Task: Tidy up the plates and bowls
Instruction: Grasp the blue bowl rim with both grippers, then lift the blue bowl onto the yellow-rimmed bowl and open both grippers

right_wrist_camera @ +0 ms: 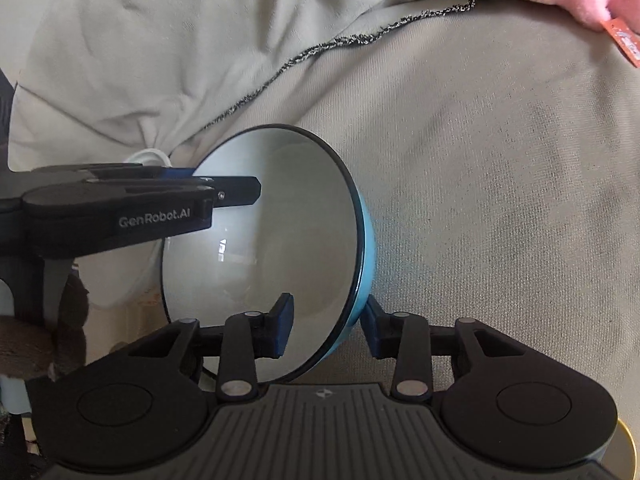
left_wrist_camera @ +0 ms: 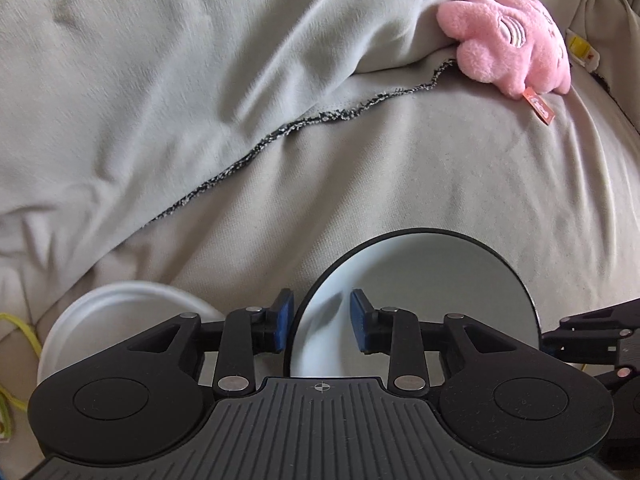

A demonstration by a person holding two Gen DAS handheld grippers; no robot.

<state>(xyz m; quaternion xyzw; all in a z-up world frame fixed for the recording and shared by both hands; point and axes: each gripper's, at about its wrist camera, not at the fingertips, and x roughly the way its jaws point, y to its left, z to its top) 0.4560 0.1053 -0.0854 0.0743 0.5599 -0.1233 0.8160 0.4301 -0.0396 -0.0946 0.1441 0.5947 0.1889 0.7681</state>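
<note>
A bowl [right_wrist_camera: 260, 240], blue outside and pale grey inside with a dark rim, stands tilted on its edge over a beige cushion. My right gripper [right_wrist_camera: 328, 328] is shut on its near wall, one pad inside and one on the blue outside. My left gripper [left_wrist_camera: 322, 320] is open and straddles the rim of the same bowl [left_wrist_camera: 440, 300]; its left pad sits just outside the rim and its right pad is inside, apart from the wall. In the right wrist view, the left gripper [right_wrist_camera: 248, 192] reaches in from the left. A white plate [left_wrist_camera: 120, 312] lies at the lower left.
A pink plush toy [left_wrist_camera: 508, 44] lies at the back right. A pale blanket with a dark fringed edge [left_wrist_camera: 256, 152] covers the far side of the cushion [left_wrist_camera: 440, 160]. A yellow cable [left_wrist_camera: 24, 336] runs at the left. A brown fuzzy thing [right_wrist_camera: 36, 344] and a gold round rim [right_wrist_camera: 626, 456] show at the edges.
</note>
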